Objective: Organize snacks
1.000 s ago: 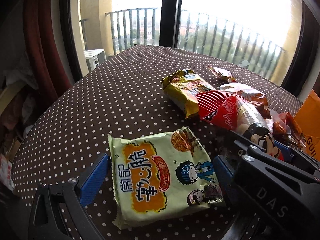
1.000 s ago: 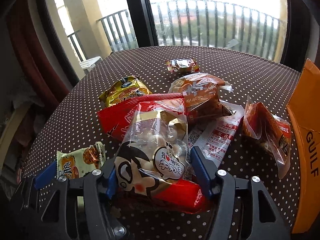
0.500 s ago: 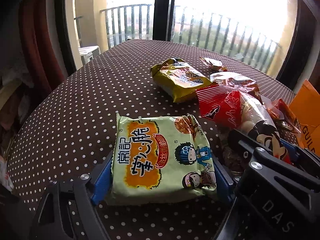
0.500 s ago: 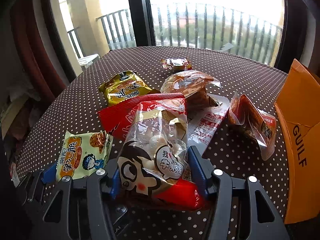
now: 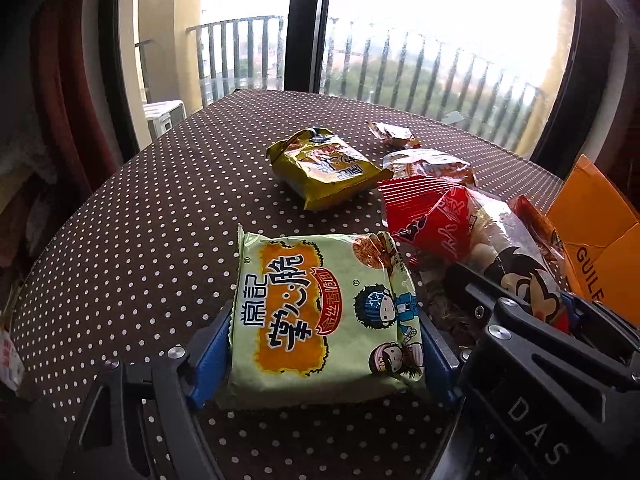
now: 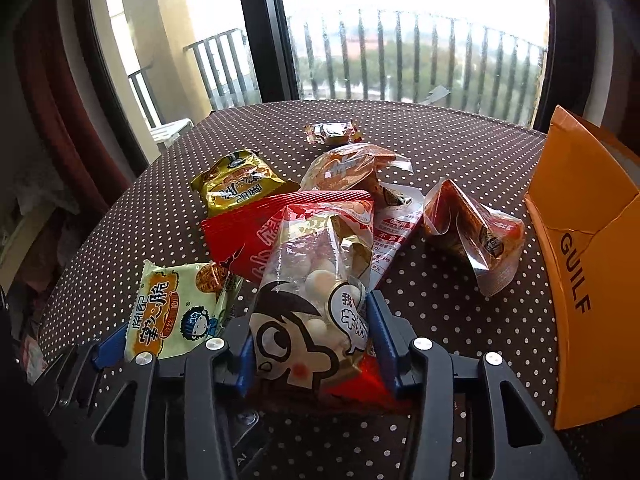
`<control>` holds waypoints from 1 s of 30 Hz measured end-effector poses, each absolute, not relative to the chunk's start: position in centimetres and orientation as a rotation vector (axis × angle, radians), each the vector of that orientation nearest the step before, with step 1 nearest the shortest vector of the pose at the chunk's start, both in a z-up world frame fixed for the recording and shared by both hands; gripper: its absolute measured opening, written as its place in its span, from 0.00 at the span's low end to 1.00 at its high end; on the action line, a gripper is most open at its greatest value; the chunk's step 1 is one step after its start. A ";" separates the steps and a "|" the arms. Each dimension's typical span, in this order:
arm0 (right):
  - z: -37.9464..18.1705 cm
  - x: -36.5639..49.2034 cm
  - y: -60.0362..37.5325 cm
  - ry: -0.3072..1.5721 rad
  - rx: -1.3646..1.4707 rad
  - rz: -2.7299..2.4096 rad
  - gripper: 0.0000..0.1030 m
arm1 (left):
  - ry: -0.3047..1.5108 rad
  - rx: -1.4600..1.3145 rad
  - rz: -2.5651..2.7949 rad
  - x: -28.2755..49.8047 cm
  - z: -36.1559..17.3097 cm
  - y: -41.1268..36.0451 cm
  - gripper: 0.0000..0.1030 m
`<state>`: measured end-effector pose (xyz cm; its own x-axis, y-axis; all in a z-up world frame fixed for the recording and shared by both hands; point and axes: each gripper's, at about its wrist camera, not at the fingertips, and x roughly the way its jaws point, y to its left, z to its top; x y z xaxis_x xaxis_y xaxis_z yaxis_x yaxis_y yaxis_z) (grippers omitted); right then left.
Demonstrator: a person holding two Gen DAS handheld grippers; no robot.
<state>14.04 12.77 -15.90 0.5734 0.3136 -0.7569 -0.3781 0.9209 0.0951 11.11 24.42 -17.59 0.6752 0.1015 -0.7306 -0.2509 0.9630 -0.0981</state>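
Note:
My left gripper (image 5: pixel 324 344) is shut on a pale green noodle snack packet (image 5: pixel 320 312), its blue pads pressed against both sides; the packet also shows in the right wrist view (image 6: pixel 176 308). My right gripper (image 6: pixel 314 344) is shut on a clear bag of white balls with a cartoon face (image 6: pixel 316 308), which also shows in the left wrist view (image 5: pixel 516 272). Both packets are near the front of the brown polka-dot table (image 5: pixel 160 208). A red packet (image 6: pixel 256 236) lies just behind the cartoon bag.
A yellow packet (image 5: pixel 324 168), a small wrapped snack (image 6: pixel 330 132), an orange-brown bag (image 6: pixel 352 168), a white and red label pouch (image 6: pixel 394 232) and a clear red pouch (image 6: pixel 472 232) lie further back. An orange GUILF box (image 6: pixel 588 264) stands at the right. Windows lie beyond.
My left gripper has closed its pads onto the green packet and lifted it slightly. My right gripper keeps hold of the cartoon bag and has drawn back a little.

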 end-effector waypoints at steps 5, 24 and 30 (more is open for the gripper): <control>-15.0 13.5 12.4 0.843 -0.072 0.406 0.49 | 0.784 -0.186 0.194 10.5 -16.5 23.8 0.79; -10.2 11.9 10.2 0.739 -0.035 0.388 0.49 | 0.682 -0.141 0.157 9.5 -10.6 21.3 0.78; -8.2 11.5 9.1 0.686 -0.032 0.385 0.49 | 0.621 -0.114 0.147 9.0 -7.9 19.8 0.78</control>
